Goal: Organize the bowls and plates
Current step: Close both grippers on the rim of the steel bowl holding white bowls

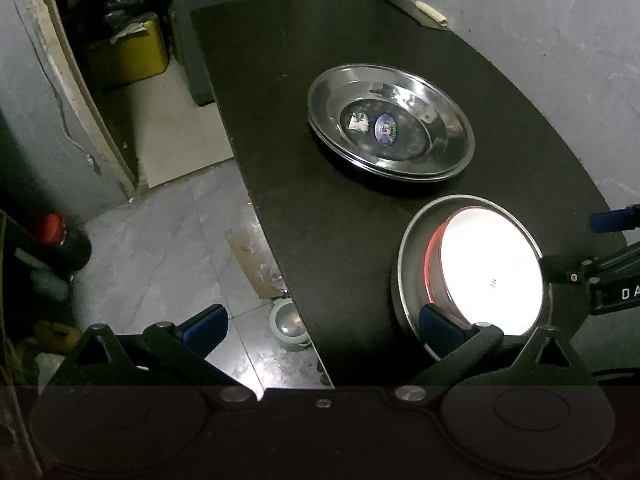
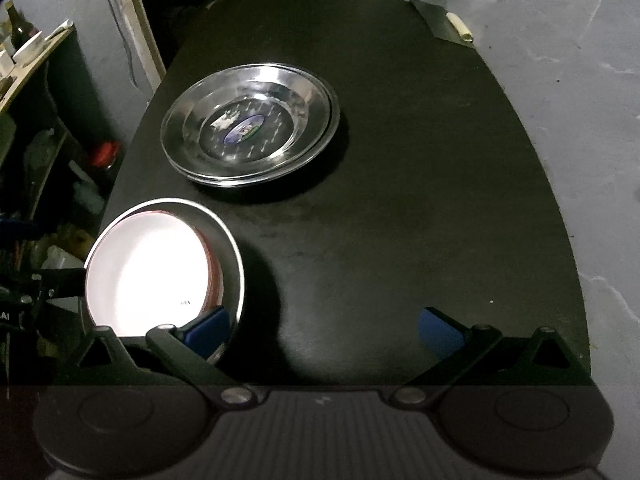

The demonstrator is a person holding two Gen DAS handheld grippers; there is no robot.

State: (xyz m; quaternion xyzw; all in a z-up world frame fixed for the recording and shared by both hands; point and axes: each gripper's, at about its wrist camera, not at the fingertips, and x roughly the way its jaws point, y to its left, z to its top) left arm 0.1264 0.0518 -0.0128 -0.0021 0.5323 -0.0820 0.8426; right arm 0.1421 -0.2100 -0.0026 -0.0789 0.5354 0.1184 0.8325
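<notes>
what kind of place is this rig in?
Probably a cramped home kitchen or utility corner. A dark table holds stacked steel plates and a white bowl nested in a steel bowl; a cluttered shelf stands beside it, over a tiled floor.
</notes>
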